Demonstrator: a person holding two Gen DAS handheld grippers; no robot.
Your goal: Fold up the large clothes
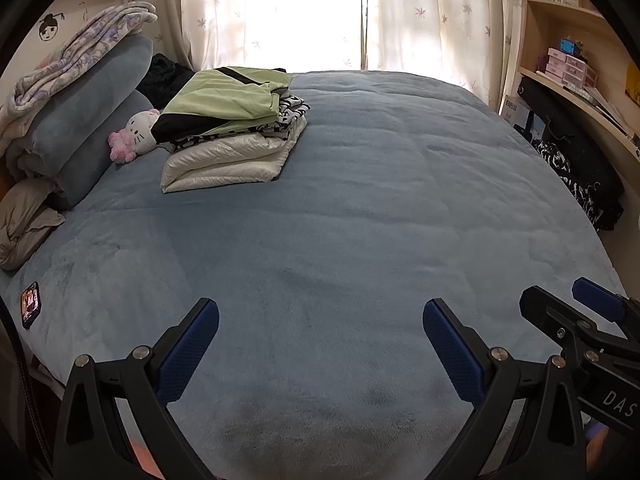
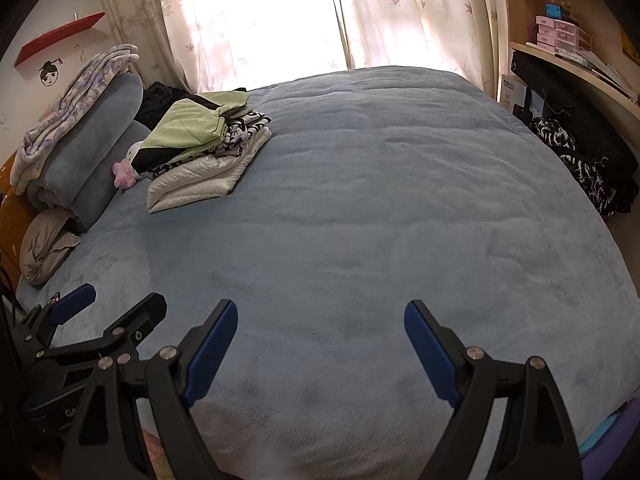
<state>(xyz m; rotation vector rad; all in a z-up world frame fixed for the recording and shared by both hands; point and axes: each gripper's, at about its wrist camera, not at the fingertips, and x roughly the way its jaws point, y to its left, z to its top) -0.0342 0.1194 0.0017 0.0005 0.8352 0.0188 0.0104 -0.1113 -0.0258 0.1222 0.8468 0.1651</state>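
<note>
A stack of folded clothes [image 1: 232, 128] lies at the far left of the blue bed [image 1: 360, 208]: a green and black garment on top, a black-and-white one under it, a white puffy one at the bottom. The right wrist view shows the same stack [image 2: 204, 152]. My left gripper [image 1: 320, 312] hovers open over the bed's near edge, nothing between its blue pads. My right gripper [image 2: 320, 316] stands open beside it, also with nothing between its pads. Each gripper shows in the other's view: right gripper [image 1: 560, 300], left gripper [image 2: 120, 296].
Rolled blue bedding [image 1: 92, 112] with a patterned blanket, a white plush toy [image 1: 138, 134] and a grey pillow [image 1: 24, 228] line the left side. A phone [image 1: 30, 304] lies near the left edge. Shelves [image 1: 580, 80] and dark patterned clothing [image 1: 572, 176] stand at the right. Curtains [image 1: 420, 12] hang behind.
</note>
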